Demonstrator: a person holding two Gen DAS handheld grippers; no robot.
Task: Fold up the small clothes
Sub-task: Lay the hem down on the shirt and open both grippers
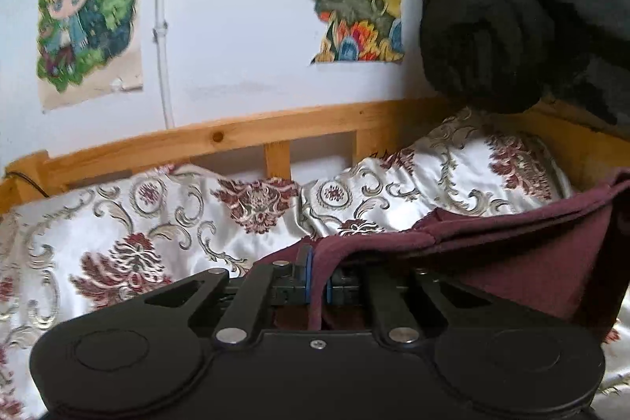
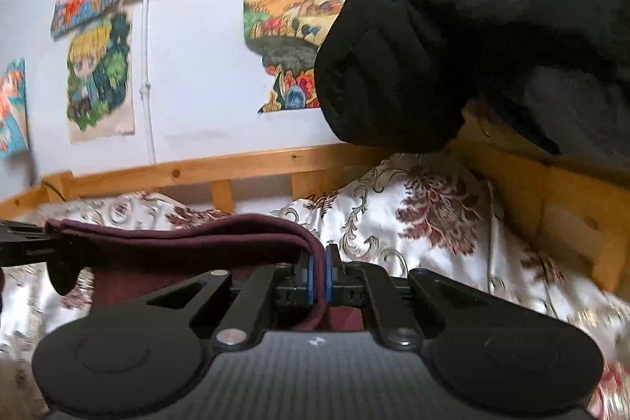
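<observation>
**Maroon garment lifted between both grippers, fold only partly made**

The left gripper [image 1: 318, 282] had its fingers [image 1: 305, 272] clenched on an edge of the maroon garment [image 1: 512, 262], the cloth running off to the right and hanging above the bed cover [image 1: 118, 223]. The right gripper [image 2: 326, 278] was likewise clamped on a doubled edge of the same garment [image 2: 197, 243], which stretched left toward the other gripper, seen at the far left of the right wrist view. The cloth showed at least two layers along its held edge, so one fold seemed to be in place. It was held up off the bed, not laid flat, so laying it down, smoothing it and any further fold appeared to remain. A black jacket [image 2: 453, 46] hung over the wooden bed rail [image 1: 236, 138] near the wall, apart from the work
</observation>
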